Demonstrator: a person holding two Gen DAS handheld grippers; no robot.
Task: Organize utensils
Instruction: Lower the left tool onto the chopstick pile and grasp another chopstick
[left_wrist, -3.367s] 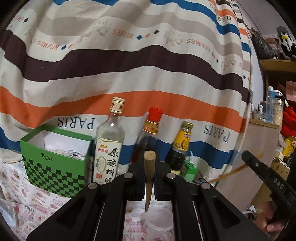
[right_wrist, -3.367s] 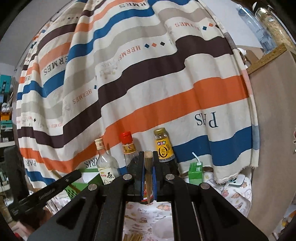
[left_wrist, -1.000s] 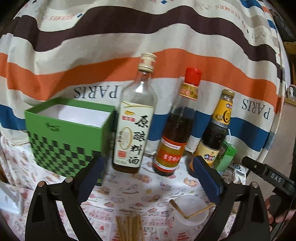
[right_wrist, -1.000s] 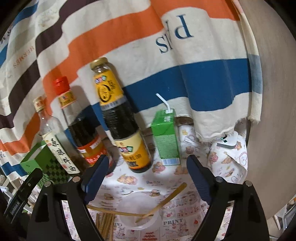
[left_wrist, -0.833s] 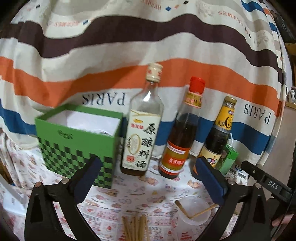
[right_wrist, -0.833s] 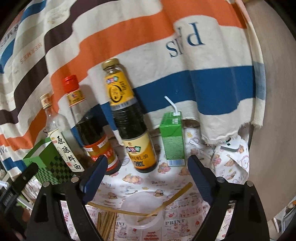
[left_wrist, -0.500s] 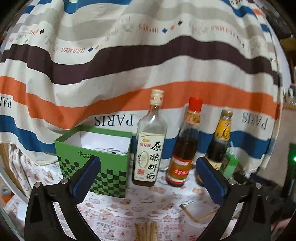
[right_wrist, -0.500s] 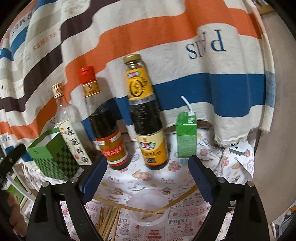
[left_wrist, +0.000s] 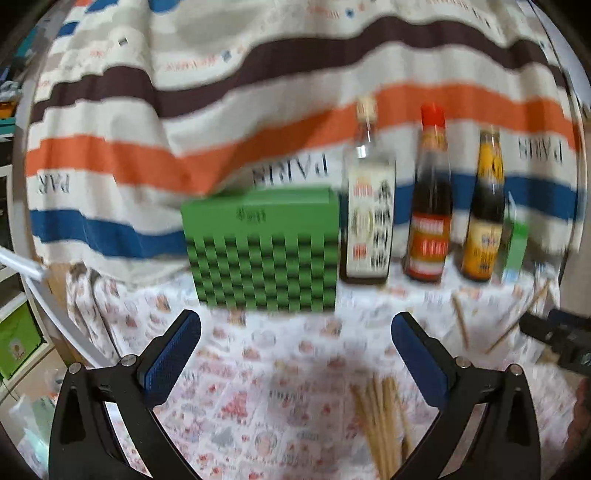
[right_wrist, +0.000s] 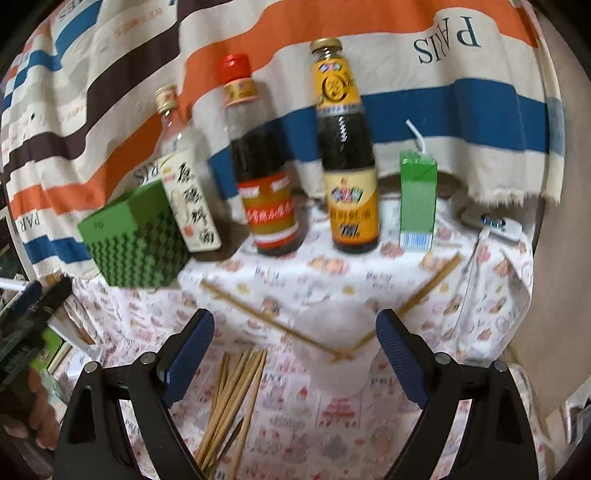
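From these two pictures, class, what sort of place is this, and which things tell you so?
Probably a home kitchen or dining corner, set up informally. Three sauce bottles stand by a green drink carton on a table with a printed cloth, loose chopsticks lie on it, and a striped fabric hangs behind.

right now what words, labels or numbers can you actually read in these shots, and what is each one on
"PARIS", mirrored: striped cloth behind the bottles.
"PAR", mirrored, cut off at a fold: same cloth, far left of the left wrist view.
Large black Chinese characters: label of the clear bottle, too blurred to read.
Red-capped bottle and yellow-labelled bottle: labels blurred.
Green carton: a barcode only.
Green checked box: small mark, unreadable.
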